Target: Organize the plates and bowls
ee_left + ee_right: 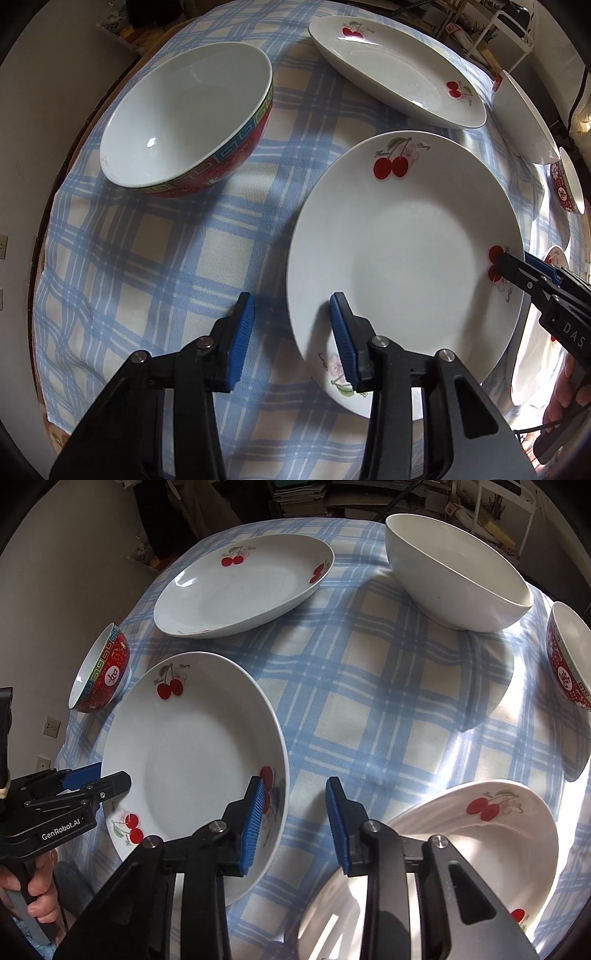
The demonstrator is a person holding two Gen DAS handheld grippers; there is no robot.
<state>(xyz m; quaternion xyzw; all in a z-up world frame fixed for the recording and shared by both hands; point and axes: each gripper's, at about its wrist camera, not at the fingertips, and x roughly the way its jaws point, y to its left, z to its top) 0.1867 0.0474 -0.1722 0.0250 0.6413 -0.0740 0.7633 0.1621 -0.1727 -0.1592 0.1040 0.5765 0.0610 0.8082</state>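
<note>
A white deep plate with cherry prints (406, 258) (192, 757) lies on the blue plaid tablecloth. My left gripper (291, 325) points down over its left rim, one blue pad above the plate and the other outside it, neither pressing. In the right wrist view the left gripper (110, 777) shows from the side at that rim. My right gripper (295, 805) straddles the opposite rim the same way, with cloth visible beside the outer pad; it also shows as the right gripper (513, 264) at the plate's edge. Both stand open around the rim.
A second cherry plate (399, 70) (243, 587) lies at the back and a third cherry plate (461, 849) near my right gripper. A red patterned bowl (184, 118) (105, 672), a large white bowl (458, 576) and another red bowl (569, 657) stand around on the tablecloth (369, 701).
</note>
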